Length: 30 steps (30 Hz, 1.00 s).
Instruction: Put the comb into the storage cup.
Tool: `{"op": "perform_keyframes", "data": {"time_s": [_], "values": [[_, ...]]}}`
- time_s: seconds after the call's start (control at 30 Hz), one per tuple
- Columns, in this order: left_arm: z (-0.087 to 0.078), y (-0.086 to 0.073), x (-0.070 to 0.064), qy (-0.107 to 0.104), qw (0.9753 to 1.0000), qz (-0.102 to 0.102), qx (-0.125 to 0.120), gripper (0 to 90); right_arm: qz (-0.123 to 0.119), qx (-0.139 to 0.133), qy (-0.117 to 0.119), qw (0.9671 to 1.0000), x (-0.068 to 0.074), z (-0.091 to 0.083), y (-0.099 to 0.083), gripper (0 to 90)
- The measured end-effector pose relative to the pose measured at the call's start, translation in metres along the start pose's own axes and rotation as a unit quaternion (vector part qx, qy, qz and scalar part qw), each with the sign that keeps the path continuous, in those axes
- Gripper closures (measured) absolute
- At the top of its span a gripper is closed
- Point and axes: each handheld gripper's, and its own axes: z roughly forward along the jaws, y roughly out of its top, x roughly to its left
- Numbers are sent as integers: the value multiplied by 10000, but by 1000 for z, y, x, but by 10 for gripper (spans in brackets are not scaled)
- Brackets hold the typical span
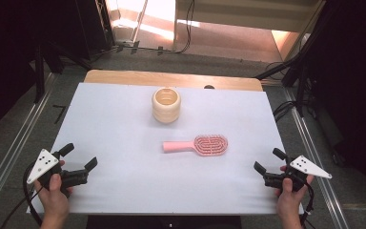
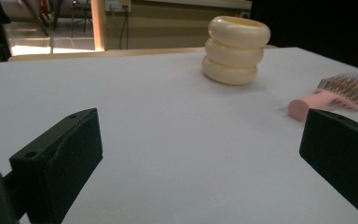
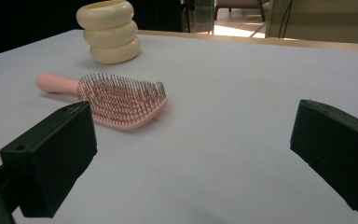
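Observation:
A pink hairbrush (image 1: 198, 145) lies bristles up in the middle of the white table top (image 1: 124, 124), handle to the left. Behind it stands a cream ribbed cup (image 1: 166, 105), upright and open at the top. Near the front left edge, a hand holds my left gripper (image 1: 79, 157) open with nothing between its jaws. My right gripper (image 1: 269, 160) is open too, near the front right edge. The left gripper view has the cup (image 2: 235, 50) ahead and the brush (image 2: 335, 94) at the right. In the right gripper view the brush (image 3: 112, 99) lies close at the left, the cup (image 3: 109, 31) behind it.
The white sheet covers a wooden table (image 1: 171, 78) whose far edge shows bare. Metal rails (image 1: 9, 152) run along the floor on both sides. Cables (image 1: 286, 109) lie on the floor at the right. Dark stands and curtains surround the table.

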Motion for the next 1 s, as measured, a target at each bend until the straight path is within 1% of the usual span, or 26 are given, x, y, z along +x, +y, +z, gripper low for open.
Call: {"op": "perform_keyframes", "data": {"time_s": [0.07, 0.1, 0.13, 0.17, 0.23, 0.27, 0.3, 0.37, 0.47, 0.57, 0.6, 0.67, 0.7, 0.77, 0.87, 1.0], "values": [[0, 3, -2, -37, 10000, 9, 4, 0, 3, -5, 15, 10000, 0, 0, 0, 0], [0, 4, -3, -31, 10000, 45, 33, 0, 3, -5, 15, 10000, 0, 0, 0, 0], [0, 8, -7, -78, 9999, 140, 53, 0, 21, 0, 5, 10000, 0, -1, 0, 0], [0, 8, -7, -78, 9999, 140, 53, 0, 21, 0, 5, 10000, 0, -1, 0, 0], [2, 11, -11, -113, 9997, 207, 73, 0, 12, -2, 14, 10000, 0, -1, 0, 0], [4, 15, -15, -168, 9996, 217, 77, 0, 1, -7, 17, 10000, 1, -1, 0, 0], [4, 15, -15, -168, 9996, 217, 77, 0, -14, -5, 27, 10000, 1, -1, 0, 0], [5, 18, -18, -232, 9994, 235, 115, 0, -32, -3, 24, 10000, 1, -1, 0, 0], [7, 23, -22, -322, 9991, 272, 108, 0, -59, 24, 49, 10000, 2, 0, 0, 0], [10, 28, -24, -396, 9986, 339, 113, 0, -106, 51, 69, 9999, 3, 1, 0, 0], [11, 30, -25, -417, 9984, 365, 135, 0, -117, 66, 80, 9999, 4, 1, 0, 0], [15, 33, -26, -382, 9983, 387, 208, 0, -127, 69, 75, 9999, 4, 2, 0, 0], [17, 35, -26, -402, 9981, 368, 284, 0, -114, 64, 93, 9999, 4, 2, 0, 0], [21, 38, -27, -424, 9979, 355, 341, 0, -95, 49, 83, 9999, 3, 2, 0, 0], [28, 43, -28, -505, 9972, 382, 387, 0, -102, 45, 99, 9999, 3, 2, 0, 0], [38, 53, -32, -674, 9957, 446, 443, 0, -94, 50, 128, 9999, 3, 2, -1, 0]]}}
